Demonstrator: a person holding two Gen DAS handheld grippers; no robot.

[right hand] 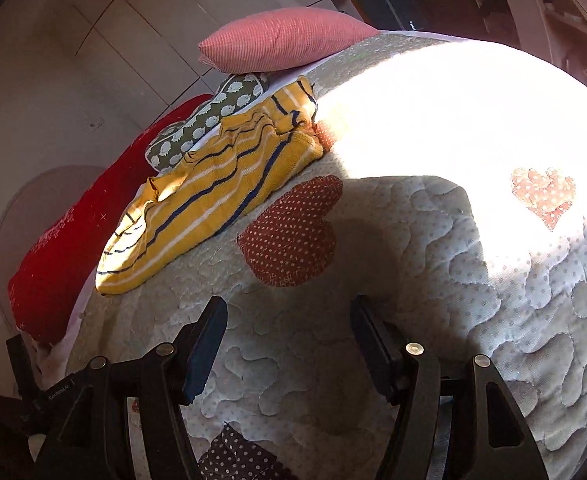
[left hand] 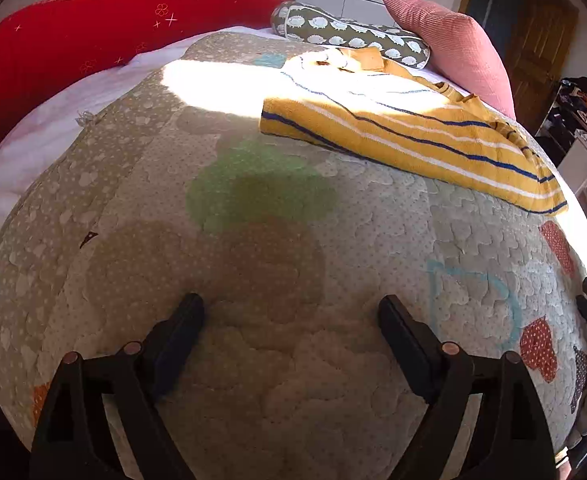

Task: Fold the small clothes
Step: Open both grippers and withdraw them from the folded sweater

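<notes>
Our left gripper (left hand: 291, 320) and right gripper (right hand: 289, 326) hang wide open, empty, over the quilt (left hand: 253, 240); the sweater (left hand: 405, 132) lies folded at one o'clock, apparently set aside.

Beyond my black fingers (left hand: 181, 332), the garment (left hand: 405, 136) is mustard yellow with white and navy stripes. The quilt (left hand: 253, 280) is pale, dotted, with red polka-dot hearts (right hand: 293, 232). Near its far edge: a red bolster (left hand: 73, 36), an olive hedgehog-print cushion (left hand: 353, 36), a pink ribbed pillow (left hand: 445, 36).
</notes>
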